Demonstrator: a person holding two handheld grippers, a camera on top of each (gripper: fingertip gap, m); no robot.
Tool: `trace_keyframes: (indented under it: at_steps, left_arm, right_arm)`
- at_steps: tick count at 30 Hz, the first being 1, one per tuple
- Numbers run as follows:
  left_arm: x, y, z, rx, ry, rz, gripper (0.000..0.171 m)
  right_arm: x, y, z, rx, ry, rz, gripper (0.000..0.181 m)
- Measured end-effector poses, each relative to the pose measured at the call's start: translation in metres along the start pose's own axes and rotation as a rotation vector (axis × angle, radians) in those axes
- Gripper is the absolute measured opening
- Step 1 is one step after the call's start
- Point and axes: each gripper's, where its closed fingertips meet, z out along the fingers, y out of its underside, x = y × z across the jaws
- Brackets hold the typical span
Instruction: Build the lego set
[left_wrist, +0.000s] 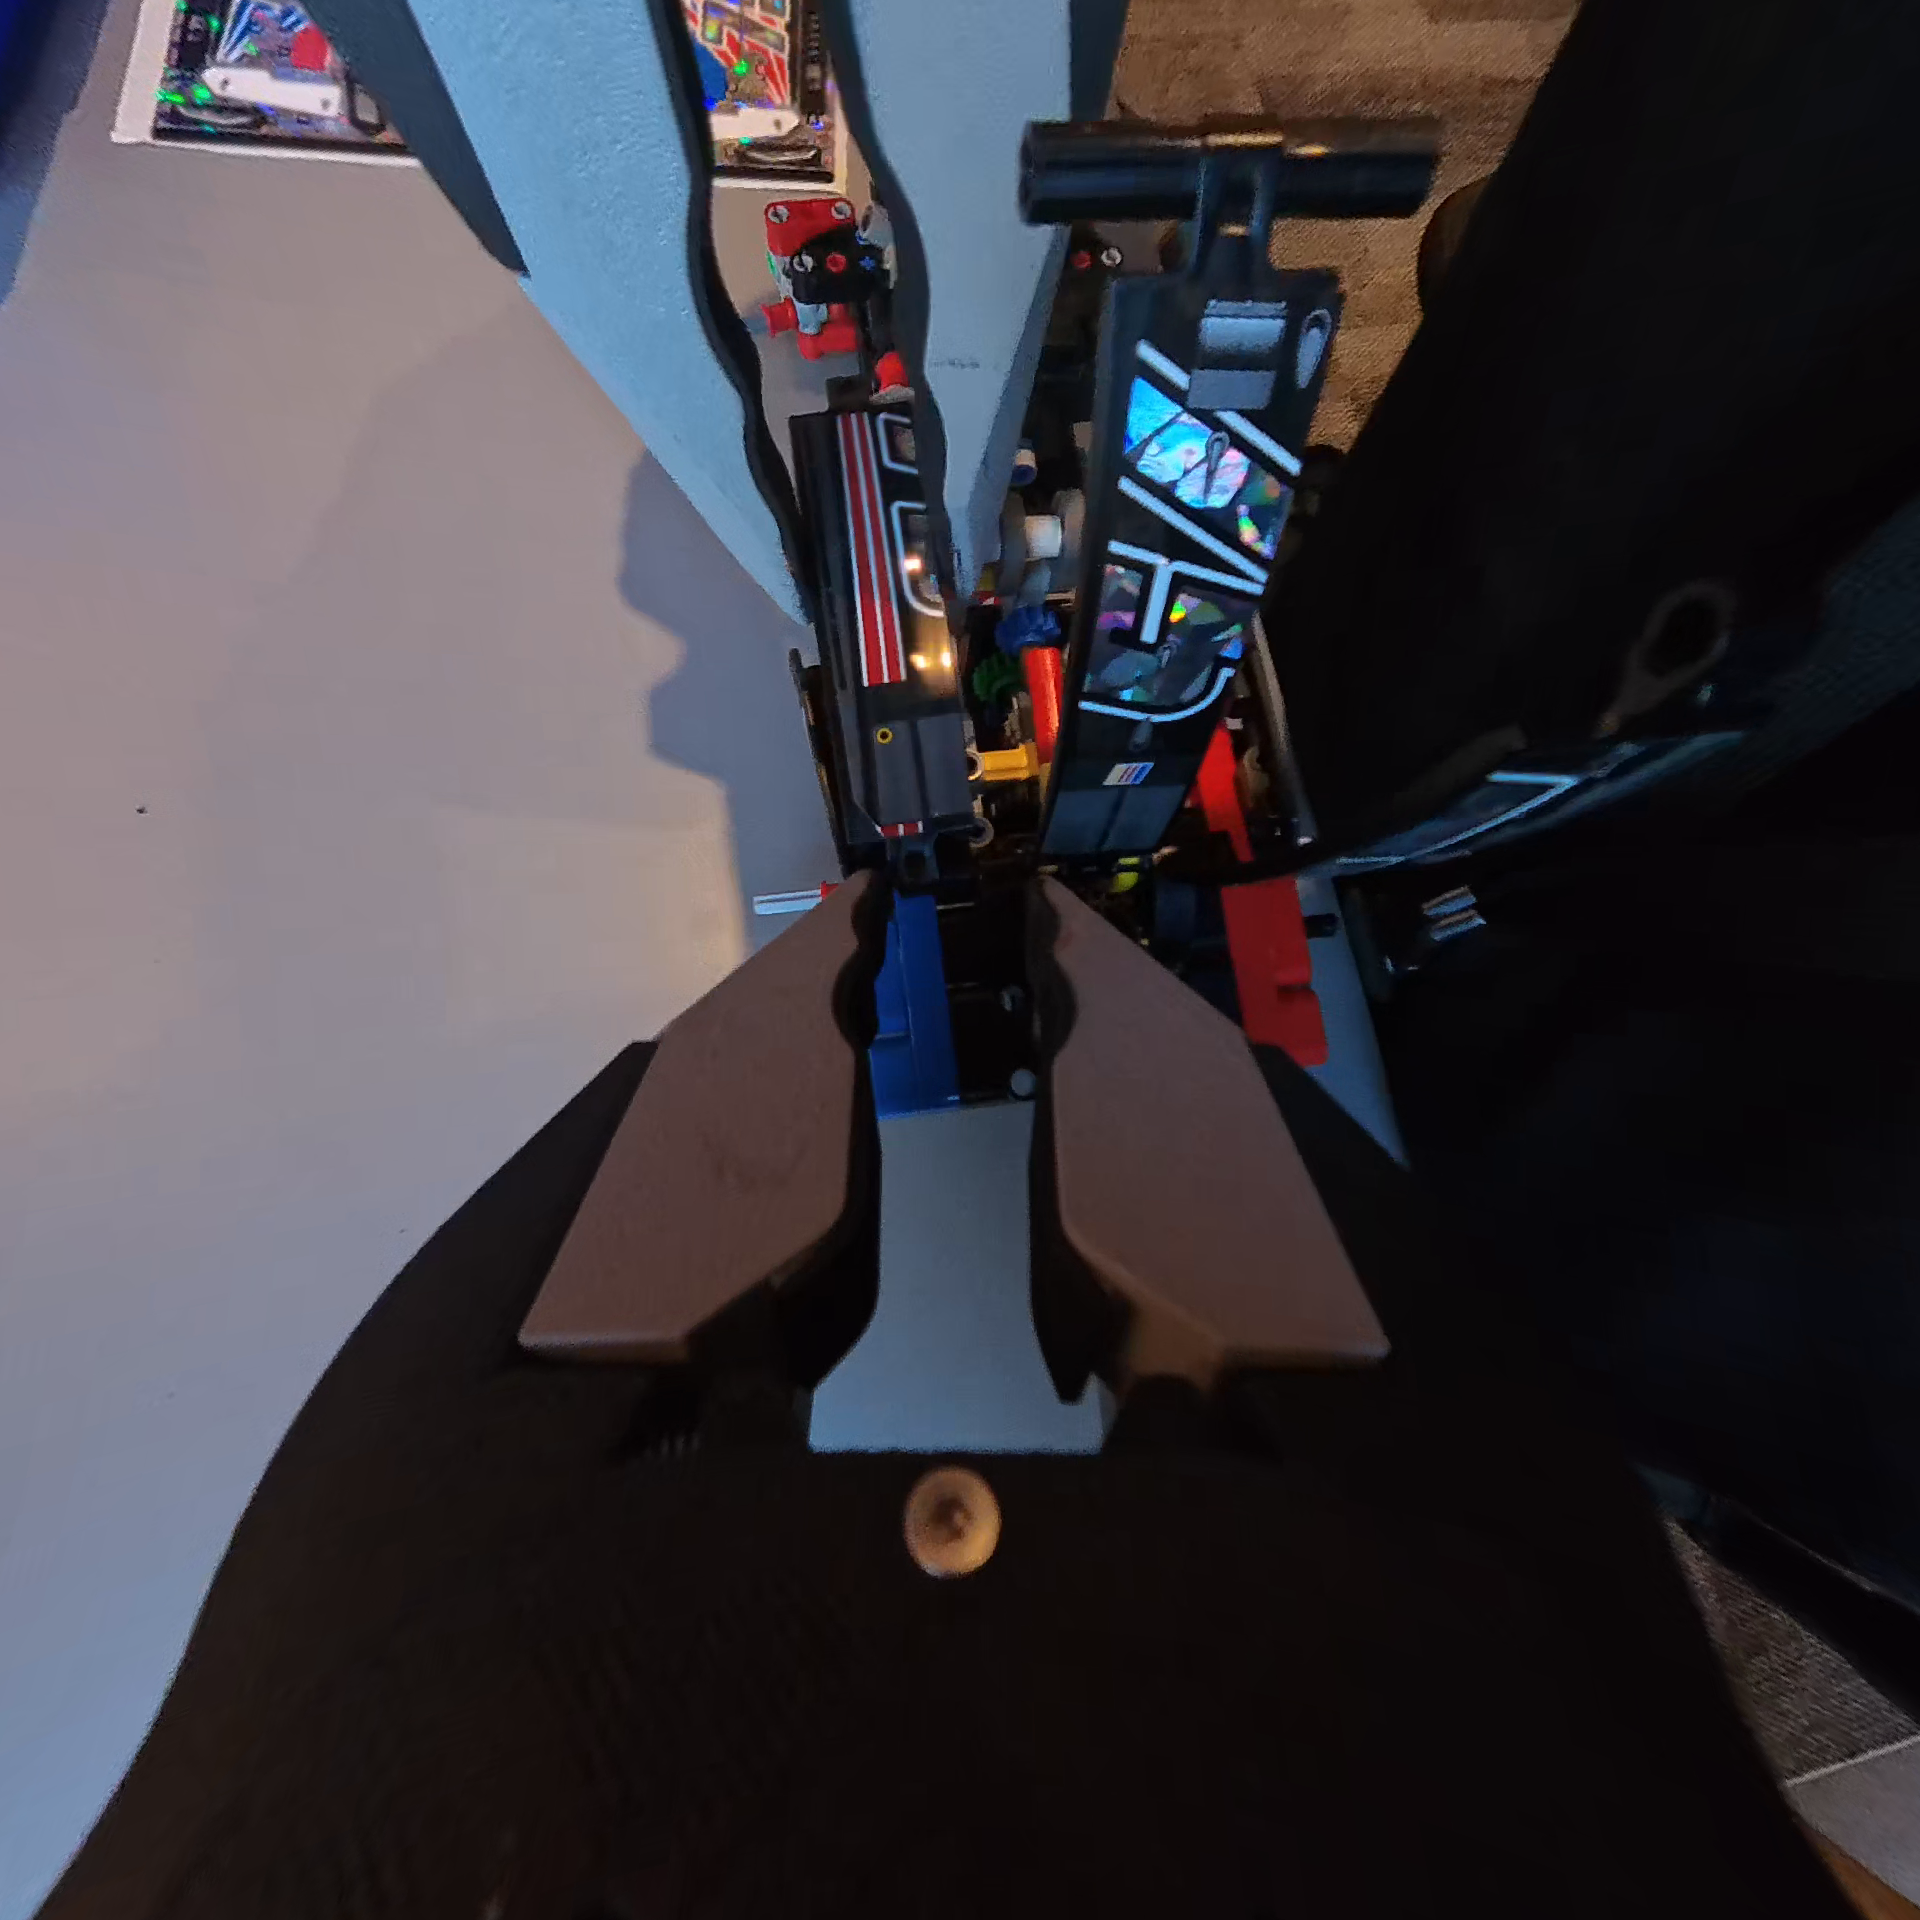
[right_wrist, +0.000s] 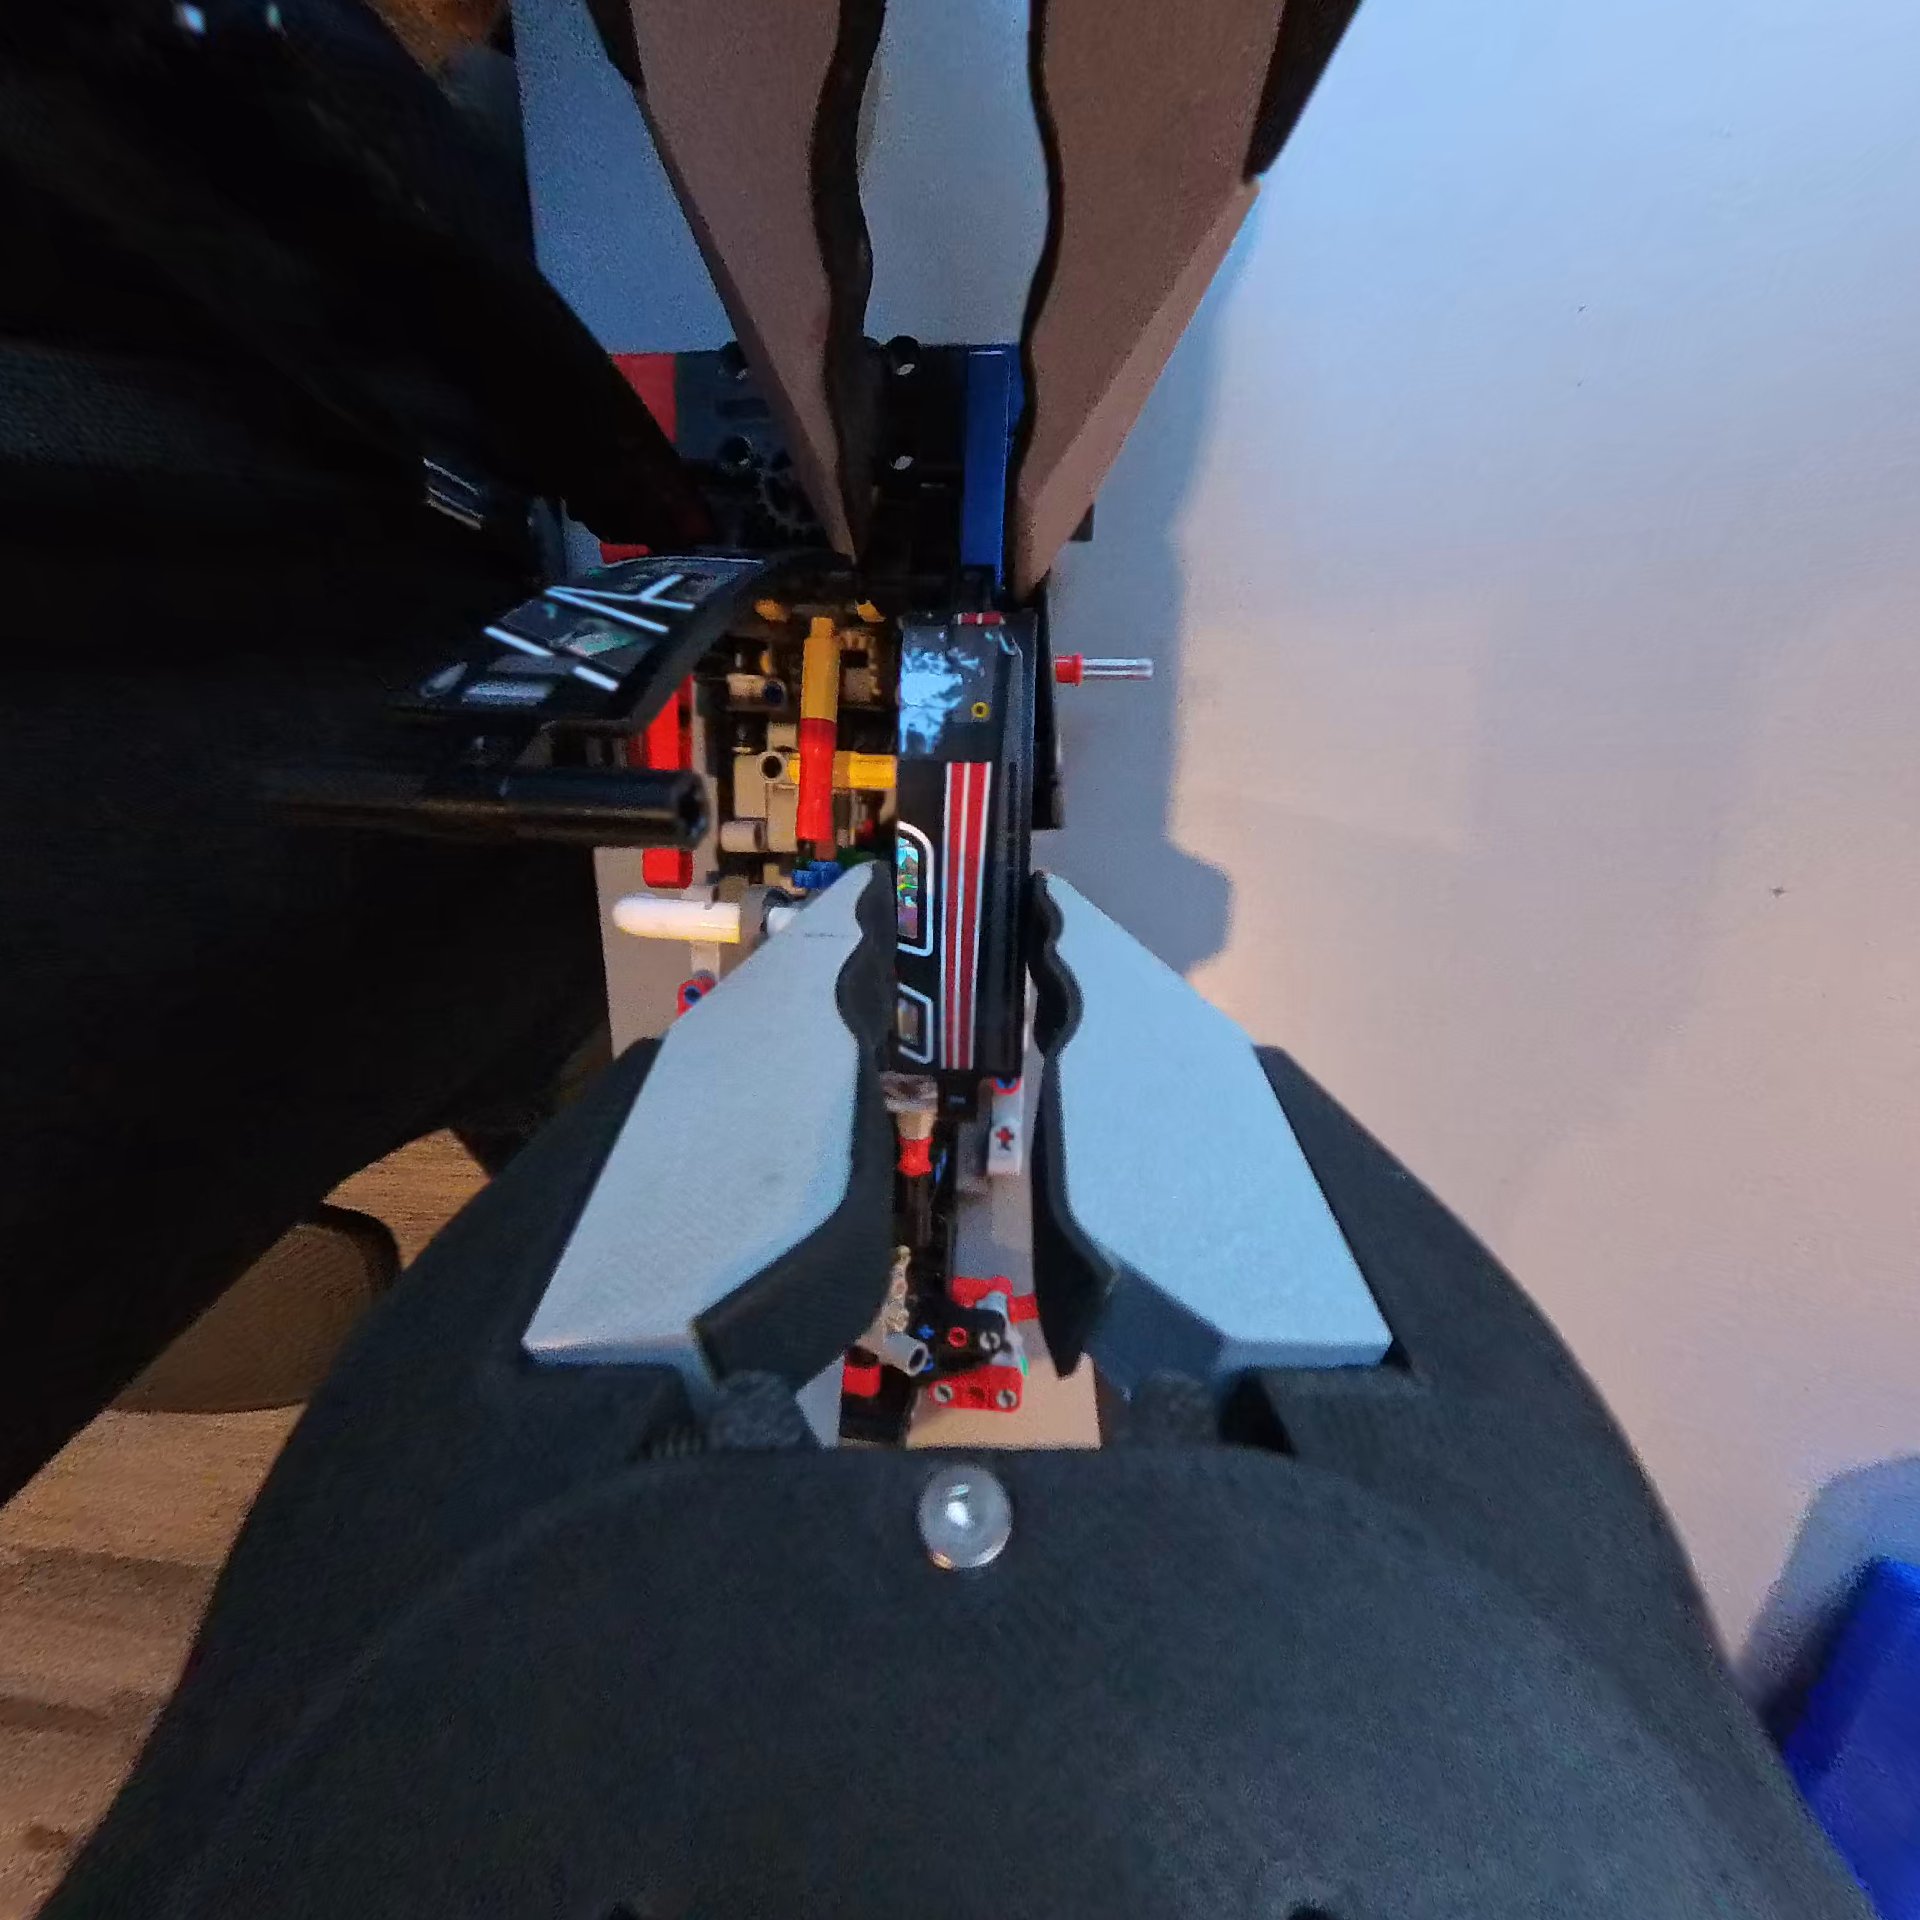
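- Your left gripper (left_wrist: 951, 914), brown fingers, is closed down on the blue-and-black end of the lego model (left_wrist: 956, 997); pads touch both sides.
- Your right gripper (right_wrist: 961, 914), grey fingers, straddles the black side panel (right_wrist: 961, 904) w/ red and white stripes at the model's opp. end; jaws narrow, pads at the panel's faces, firm grip can't tell.
- Model lies on the white tabletop (left_wrist: 312, 831), stretched btwn the 2 grippers, near the edge closest to your dark sleeve.
- Looks: black shell, 2 long stickered panels (1 striped, 1 w/ shiny holographic panel (left_wrist: 1184, 561)), red, yellow, blue parts inside.
- 1 black tube (left_wrist: 1226, 171) sticks out crosswise.
- 1 small red-and-black sub-assembly (left_wrist: 826, 275) sits apart on the tabletop.
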Motion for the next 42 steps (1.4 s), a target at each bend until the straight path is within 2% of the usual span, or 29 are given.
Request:
trace_keyframes:
  at_steps: [7, 14, 20, 25, 39, 42]
  left_arm:
    - [0.002, 0.000, 0.000, -0.006, -0.022, 0.019, 0.021]
    - [0.002, -0.001, 0.000, -0.001, -0.028, 0.022, 0.020]
    - [0.003, -0.001, 0.001, 0.015, -0.012, 0.031, 0.020]
    - [0.006, -0.001, 0.002, 0.063, 0.017, 0.029, 0.020]
    - [0.016, -0.003, 0.006, 0.048, 0.104, 0.057, 0.018]
    - [0.016, -0.003, 0.007, 0.053, 0.140, 0.057, 0.018]
  right_arm:
    - [-0.001, -0.001, 0.002, -0.028, 0.041, -0.040, 0.021]
    - [-0.003, -0.001, 0.000, 0.037, -0.031, 0.015, 0.021]
    - [-0.005, 0.000, 0.000, 0.034, -0.029, 0.003, 0.021]
    - [-0.007, 0.001, 0.000, 0.023, -0.035, -0.004, 0.021]
    - [-0.020, 0.007, 0.001, -0.006, -0.087, -0.010, 0.021]
    - [-0.028, 0.006, -0.001, 0.028, -0.163, 0.020, 0.021]
